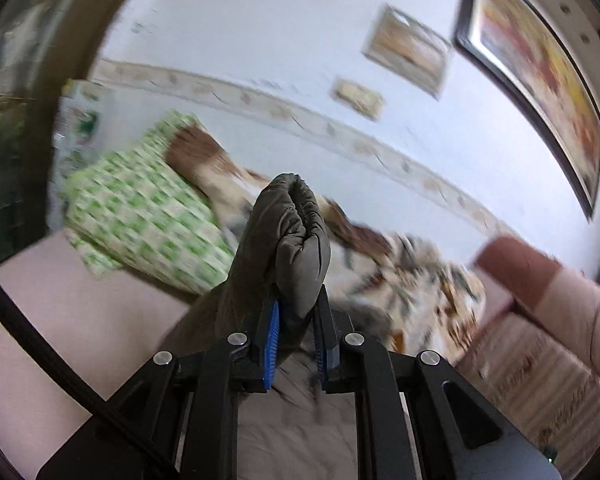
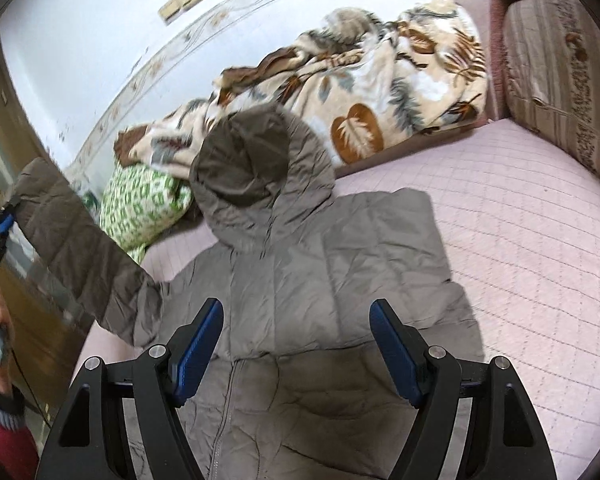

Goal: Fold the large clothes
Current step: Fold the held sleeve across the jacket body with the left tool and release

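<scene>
On the pink quilted bed [image 2: 520, 216] a grey-brown padded hooded jacket [image 2: 300, 280] is laid flat, hood away. Its sleeve cuff [image 1: 296, 240] is clamped in the left hand-held gripper [image 1: 296, 332] and lifted out to the jacket's left, its long axis slanting up from the shoulder, so the left hand is nearer. The right hand-held gripper [image 2: 298, 348] is held released above the chest.

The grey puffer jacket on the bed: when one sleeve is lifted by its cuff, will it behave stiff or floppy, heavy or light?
Probably floppy: the sleeve sags between the left gripper, shut on its cuff, and the puffer jacket body lying flat. Likely light for its size, given the quilted padding. The smooth shell may be slippery, but the gathered cuff gives a bulky hold.
</scene>
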